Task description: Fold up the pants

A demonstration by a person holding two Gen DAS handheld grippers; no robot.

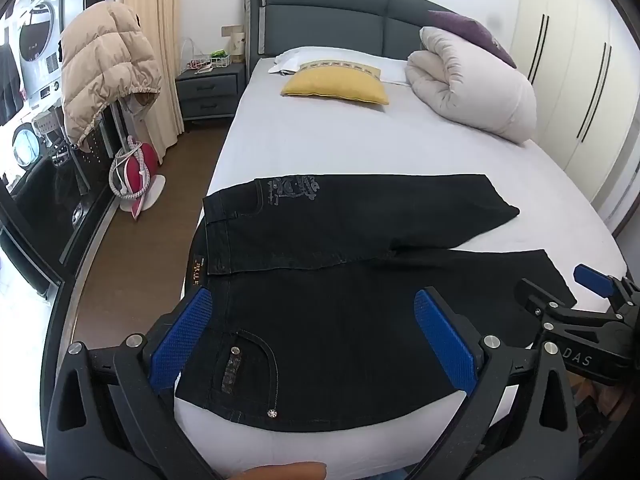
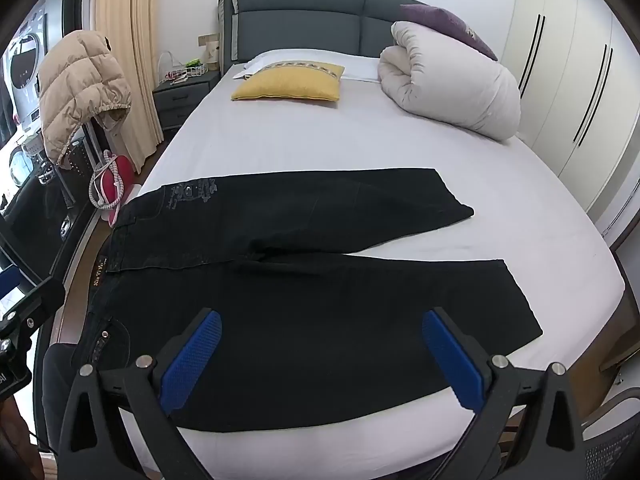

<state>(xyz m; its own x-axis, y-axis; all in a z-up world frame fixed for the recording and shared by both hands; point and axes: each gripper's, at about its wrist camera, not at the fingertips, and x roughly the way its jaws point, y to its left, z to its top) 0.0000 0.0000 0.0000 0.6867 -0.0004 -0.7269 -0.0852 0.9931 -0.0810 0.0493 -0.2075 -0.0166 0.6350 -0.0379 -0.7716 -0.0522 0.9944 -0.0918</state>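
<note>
Black jeans (image 1: 340,320) lie spread flat on the foot of the bed (image 1: 320,144), waist to the left, both legs running right. They also show in the right wrist view (image 2: 320,300). My left gripper (image 1: 316,340) is open and empty, hovering over the waist and pocket area. My right gripper (image 2: 320,360) is open and empty over the near leg. The right gripper also shows at the right edge of the left wrist view (image 1: 592,292).
A yellow pillow (image 1: 336,88) and a rolled white duvet (image 1: 472,88) lie at the head of the bed. A nightstand (image 1: 210,88), a beige puffer jacket (image 1: 108,68) and a red iron (image 1: 136,172) stand left. Wardrobe doors (image 1: 576,60) run along the right.
</note>
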